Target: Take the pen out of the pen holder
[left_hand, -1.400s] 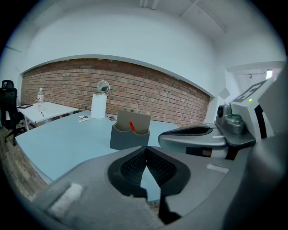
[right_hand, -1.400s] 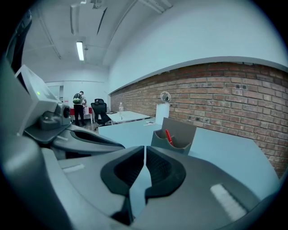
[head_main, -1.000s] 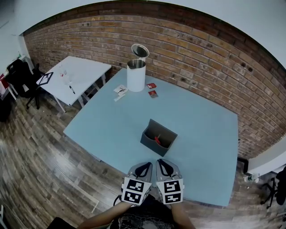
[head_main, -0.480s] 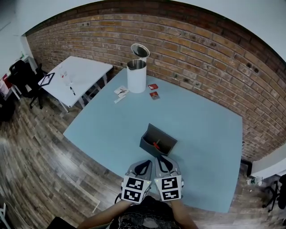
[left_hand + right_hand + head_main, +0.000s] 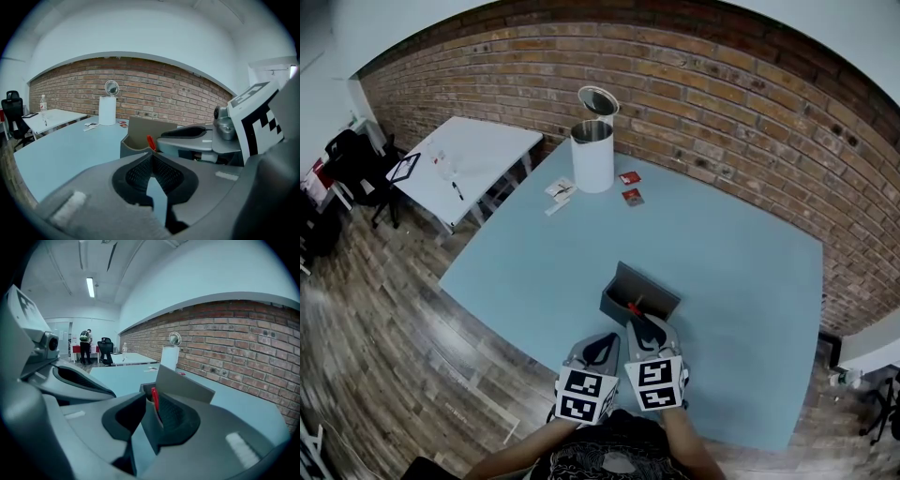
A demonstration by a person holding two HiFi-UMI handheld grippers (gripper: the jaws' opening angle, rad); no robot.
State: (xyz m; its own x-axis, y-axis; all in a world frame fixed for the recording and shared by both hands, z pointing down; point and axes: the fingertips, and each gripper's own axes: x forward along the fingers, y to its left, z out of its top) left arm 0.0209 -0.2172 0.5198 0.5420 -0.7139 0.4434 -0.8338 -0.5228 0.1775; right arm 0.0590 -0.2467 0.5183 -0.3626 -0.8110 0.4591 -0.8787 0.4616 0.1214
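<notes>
A dark grey pen holder [image 5: 639, 291] stands on the light blue table [image 5: 534, 262], with a red pen [image 5: 633, 307] sticking up inside it. My right gripper [image 5: 649, 322] reaches to the holder's near edge and is open. In the right gripper view the red pen [image 5: 154, 399] rises in the narrow gap between the jaws of that gripper [image 5: 150, 397], in front of the holder's tall back wall [image 5: 185, 383]; I cannot tell if it is touched. My left gripper [image 5: 601, 344] hangs back beside it, shut and empty [image 5: 151, 153]. The holder [image 5: 136, 138] and pen [image 5: 150, 142] show ahead of it.
A white cylindrical bin [image 5: 592, 155] with a raised lid stands at the table's far edge, with two small red packets [image 5: 630, 187] and papers [image 5: 555, 191] near it. A white side table [image 5: 469, 155] and office chairs [image 5: 352, 159] are to the left. A brick wall [image 5: 722, 103] runs behind.
My right gripper has moved forward to the pen holder's near edge. The left gripper has stayed back at the table's front edge.
</notes>
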